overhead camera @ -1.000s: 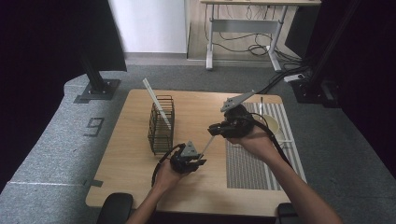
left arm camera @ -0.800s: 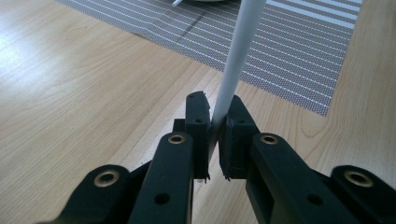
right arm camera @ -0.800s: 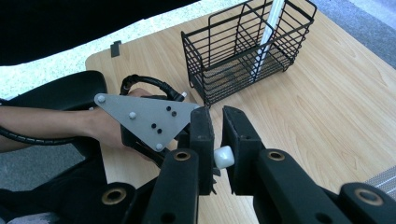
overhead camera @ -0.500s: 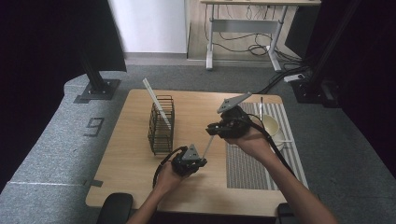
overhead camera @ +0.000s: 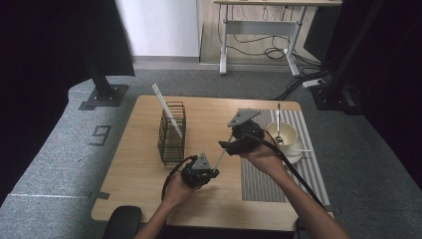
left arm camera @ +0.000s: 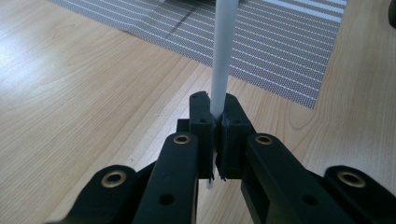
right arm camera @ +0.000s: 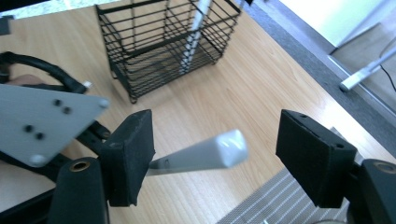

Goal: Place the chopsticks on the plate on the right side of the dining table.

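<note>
A thin white stick (overhead camera: 222, 155) slants up from my left gripper (overhead camera: 214, 173), which is shut on its lower end (left arm camera: 223, 51) just above the wooden table (overhead camera: 134, 174). The left gripper (left arm camera: 215, 116) clamps the stick between its pads. My right gripper (overhead camera: 225, 146) is at the stick's upper end. Its jaws have just been opening and stand wide apart in the right gripper view (right arm camera: 222, 149). The stick's tip (right arm camera: 210, 151) lies between them, close to the left pad (right arm camera: 133, 149), and neither pad presses on it.
A black wire basket (overhead camera: 171, 134) stands left of the grippers with another white stick (overhead camera: 166, 112) leaning in it; the basket (right arm camera: 159, 42) is ahead of the right gripper. On a striped grey placemat (overhead camera: 278, 174) sits a cream bowl (overhead camera: 286, 135) with a spoon (overhead camera: 278, 122).
The right gripper, earlier shut on the stick's upper end, has opened and sunk a little. The left hand stays in place, still holding the stick's lower end.
</note>
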{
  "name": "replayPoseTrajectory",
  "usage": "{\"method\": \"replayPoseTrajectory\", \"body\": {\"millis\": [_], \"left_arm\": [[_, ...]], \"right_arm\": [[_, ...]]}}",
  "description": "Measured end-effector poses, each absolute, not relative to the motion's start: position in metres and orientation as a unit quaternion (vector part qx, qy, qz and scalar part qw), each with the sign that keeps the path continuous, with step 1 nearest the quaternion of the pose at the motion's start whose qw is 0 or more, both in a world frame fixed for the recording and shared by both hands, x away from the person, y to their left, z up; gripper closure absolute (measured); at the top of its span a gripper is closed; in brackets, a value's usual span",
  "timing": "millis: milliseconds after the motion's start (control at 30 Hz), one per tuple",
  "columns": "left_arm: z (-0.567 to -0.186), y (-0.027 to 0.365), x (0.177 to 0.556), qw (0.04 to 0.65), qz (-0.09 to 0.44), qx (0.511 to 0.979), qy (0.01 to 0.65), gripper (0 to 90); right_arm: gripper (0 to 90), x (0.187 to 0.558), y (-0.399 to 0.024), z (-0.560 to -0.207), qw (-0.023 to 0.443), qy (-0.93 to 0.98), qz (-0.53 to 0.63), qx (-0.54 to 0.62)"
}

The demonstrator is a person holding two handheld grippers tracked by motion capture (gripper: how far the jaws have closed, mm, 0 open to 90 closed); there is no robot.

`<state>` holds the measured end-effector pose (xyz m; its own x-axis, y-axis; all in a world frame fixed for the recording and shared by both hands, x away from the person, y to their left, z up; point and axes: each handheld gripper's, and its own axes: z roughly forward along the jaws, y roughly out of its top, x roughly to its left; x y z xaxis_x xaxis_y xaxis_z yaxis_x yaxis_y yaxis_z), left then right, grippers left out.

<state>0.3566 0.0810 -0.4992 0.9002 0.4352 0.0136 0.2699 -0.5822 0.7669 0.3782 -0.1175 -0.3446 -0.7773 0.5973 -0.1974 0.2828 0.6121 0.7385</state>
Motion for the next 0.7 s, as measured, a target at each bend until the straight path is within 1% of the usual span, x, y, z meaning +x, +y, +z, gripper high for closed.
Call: {"method": "replayPoseTrajectory", "body": {"millis": [433,700], "left_arm": [[-0.496,0.085,0.356,0.406,0.097,0.889,0.191,86.1],[-0.495,0.089,0.358,0.396,0.091,0.896,0.181,86.1]], "right_arm": [[25.0,0.388,-0.153,-0.364,0.243,0.848,0.365,0.298],[24.0,0.393,-0.173,-0.383,0.252,0.839,0.361,0.32]]}}
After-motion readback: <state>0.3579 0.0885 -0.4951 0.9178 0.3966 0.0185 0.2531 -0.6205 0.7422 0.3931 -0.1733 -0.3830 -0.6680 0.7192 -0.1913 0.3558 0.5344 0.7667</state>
